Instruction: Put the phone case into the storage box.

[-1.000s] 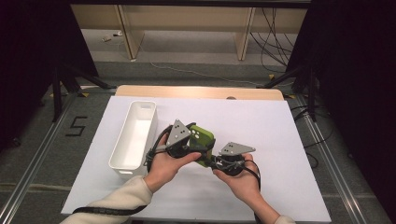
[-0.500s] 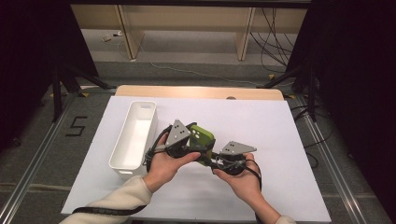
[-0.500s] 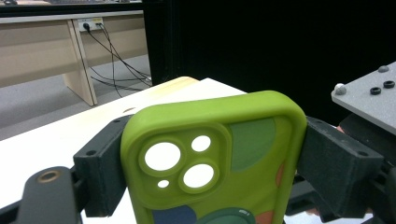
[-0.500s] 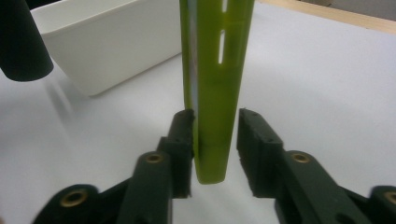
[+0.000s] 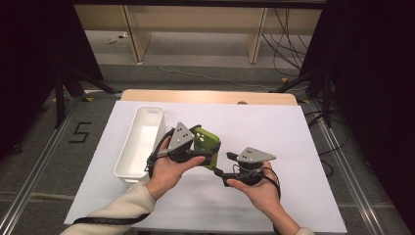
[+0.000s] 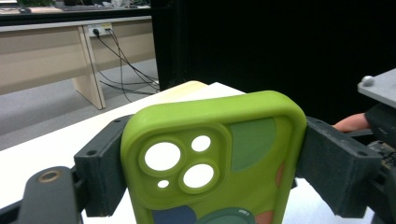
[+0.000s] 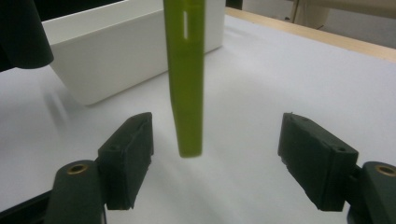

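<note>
A lime-green phone case (image 6: 212, 158) with camera cut-outs is clamped by its two long edges in my left gripper (image 6: 210, 168), held up off the table. In the high view the case (image 5: 208, 143) sits mid-table, with the left gripper (image 5: 195, 149) shut on it. My right gripper (image 5: 226, 172) is just to its right, pointing left at it. In the right gripper view the case (image 7: 186, 70) hangs edge-on between the wide-open jaws of that gripper (image 7: 217, 154), nearer the left jaw and touching neither.
A long white bin (image 5: 142, 142) stands on the white table sheet (image 5: 274, 127) just left of my left hand; its wall (image 7: 126, 51) shows behind the case. The wooden table edge (image 5: 210, 96) runs along the back. Cables lie on the floor beyond.
Almost nothing has moved. Both hands stay mid-table with the case held in the left gripper; the right gripper has edged slightly.
</note>
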Tool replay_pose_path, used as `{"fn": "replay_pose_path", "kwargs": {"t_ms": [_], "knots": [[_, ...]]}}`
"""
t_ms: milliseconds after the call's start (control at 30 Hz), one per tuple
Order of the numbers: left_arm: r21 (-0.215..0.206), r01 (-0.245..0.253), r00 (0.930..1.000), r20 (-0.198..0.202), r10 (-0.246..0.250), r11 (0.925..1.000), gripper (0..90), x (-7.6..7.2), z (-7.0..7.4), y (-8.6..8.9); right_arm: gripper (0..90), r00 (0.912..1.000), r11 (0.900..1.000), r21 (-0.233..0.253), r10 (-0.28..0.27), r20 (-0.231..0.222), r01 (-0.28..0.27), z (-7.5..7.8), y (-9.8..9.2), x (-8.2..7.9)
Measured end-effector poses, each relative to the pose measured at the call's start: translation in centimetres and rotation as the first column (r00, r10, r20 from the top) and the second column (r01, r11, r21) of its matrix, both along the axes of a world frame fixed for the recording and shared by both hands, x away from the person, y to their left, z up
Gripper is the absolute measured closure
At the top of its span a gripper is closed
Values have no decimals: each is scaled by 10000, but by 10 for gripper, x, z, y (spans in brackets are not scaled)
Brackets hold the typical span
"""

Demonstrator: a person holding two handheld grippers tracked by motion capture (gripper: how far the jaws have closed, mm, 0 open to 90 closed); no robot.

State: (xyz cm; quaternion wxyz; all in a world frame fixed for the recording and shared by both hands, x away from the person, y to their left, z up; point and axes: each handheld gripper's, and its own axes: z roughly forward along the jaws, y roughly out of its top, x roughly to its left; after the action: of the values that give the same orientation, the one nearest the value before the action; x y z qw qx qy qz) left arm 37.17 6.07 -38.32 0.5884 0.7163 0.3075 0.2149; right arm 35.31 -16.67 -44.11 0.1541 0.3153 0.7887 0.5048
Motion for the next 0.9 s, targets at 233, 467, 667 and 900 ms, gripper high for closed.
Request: {"fn": "replay_pose_path", "kwargs": {"t_ms": [233, 467, 667, 900], "knots": [[-60, -211, 9998, 57, 211, 9998, 168, 3, 3, 8, 235, 9996, 9997, 4, -253, 140, 253, 2, -12, 0], [-179, -346, 9993, 106, 348, 9992, 169, 5, 6, 15, 228, 9993, 9994, -38, -358, 104, 358, 0, -16, -1], [-252, -518, 9985, 163, 522, 9983, 170, 7, 10, 22, 216, 9992, 9992, -22, -391, 88, 392, -1, -21, -2], [-272, -648, 9977, 203, 653, 9975, 170, 9, 13, 28, 209, 9984, 9984, -11, -566, 68, 566, -1, -27, -3]]}}
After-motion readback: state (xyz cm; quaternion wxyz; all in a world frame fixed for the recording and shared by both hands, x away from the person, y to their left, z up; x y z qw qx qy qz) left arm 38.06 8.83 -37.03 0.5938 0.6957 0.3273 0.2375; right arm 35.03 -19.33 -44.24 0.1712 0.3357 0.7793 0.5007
